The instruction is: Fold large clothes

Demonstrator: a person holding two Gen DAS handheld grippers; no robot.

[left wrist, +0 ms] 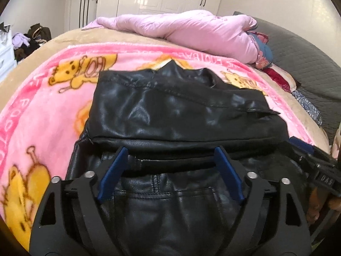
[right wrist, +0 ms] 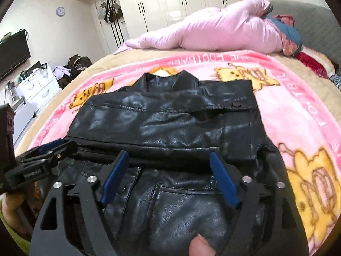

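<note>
Landmark for these notes: the black leather jacket [left wrist: 177,115], lying partly folded on the pink fleece blanket with yellow cartoon bears [left wrist: 42,98].

Left of the jacket, in the right wrist view, I see a white drawer unit [right wrist: 38,89] and a dark flat screen [right wrist: 12,53] against the wall, both well apart from it. The blanket border beside the jacket carries white block lettering; I read "FOOTBALL" [right wrist: 204,58] upside down beyond the collar, the rest too broken to make out.

The jacket's long axis runs left to right across both views, collar [right wrist: 170,77] pointing away from me toward the white wardrobe doors [right wrist: 181,2]. A folded band crosses its middle; a pocket seam shows on the near part.

My left gripper [left wrist: 170,155] hangs over the jacket's near edge, blue pads [left wrist: 113,175] spread wide, nothing between them but the leather lying below. My right gripper [right wrist: 169,160] sits the same way, fingers splayed and pinching nothing. Each gripper's tip shows at the edge of the other's view.

Beyond the jacket lies a puffy pale pink duvet [left wrist: 191,29]; right of it, a grey quilted headboard [left wrist: 298,49]. White letters on the neighbouring gripper's body read "UAS", uncertain.
</note>
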